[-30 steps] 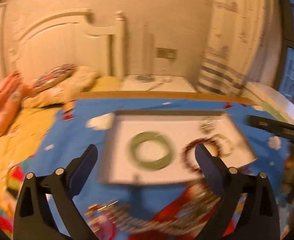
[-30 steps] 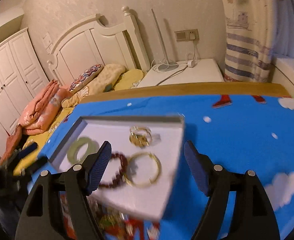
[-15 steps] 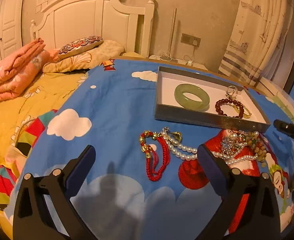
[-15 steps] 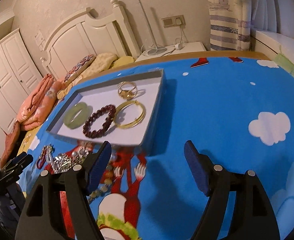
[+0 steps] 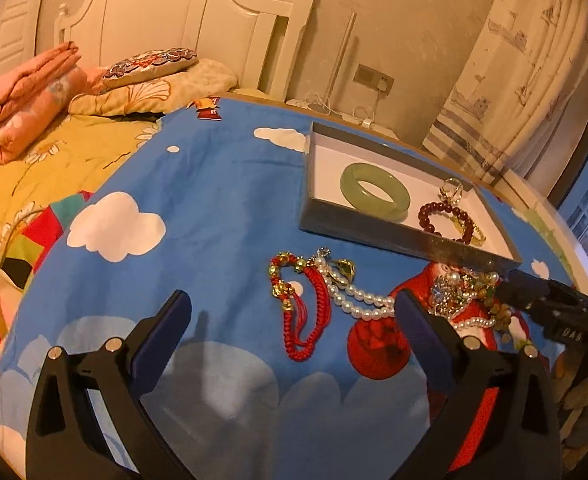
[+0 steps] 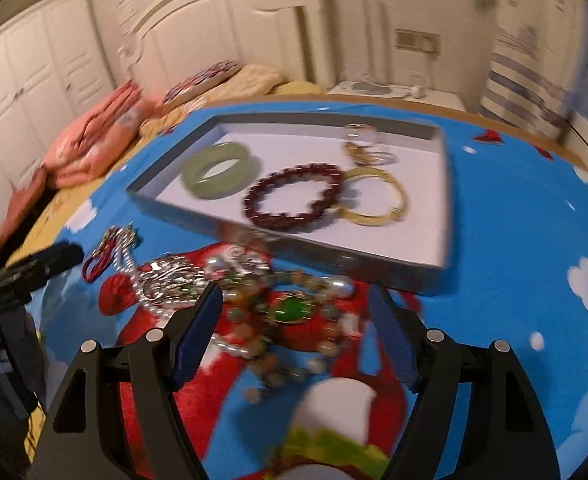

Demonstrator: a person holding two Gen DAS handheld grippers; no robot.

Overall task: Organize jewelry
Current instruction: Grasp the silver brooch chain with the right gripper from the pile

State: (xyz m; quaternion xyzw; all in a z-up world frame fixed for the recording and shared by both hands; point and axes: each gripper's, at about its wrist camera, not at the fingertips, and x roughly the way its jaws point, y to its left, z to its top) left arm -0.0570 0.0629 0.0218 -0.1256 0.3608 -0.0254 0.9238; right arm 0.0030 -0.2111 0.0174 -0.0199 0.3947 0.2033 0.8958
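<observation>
Showing green pendant (image 6: 287,311) only right view, red cord bracelet (image 5: 302,312) clearer left

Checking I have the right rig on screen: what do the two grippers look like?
Both match: the left gripper and right gripper have black angular plastic frames with round silver pins at the joints. Their fingers are flat dark blue pads. No cables or sleeves show; small pale lettering marks the right gripper's body in the left view.
</observation>
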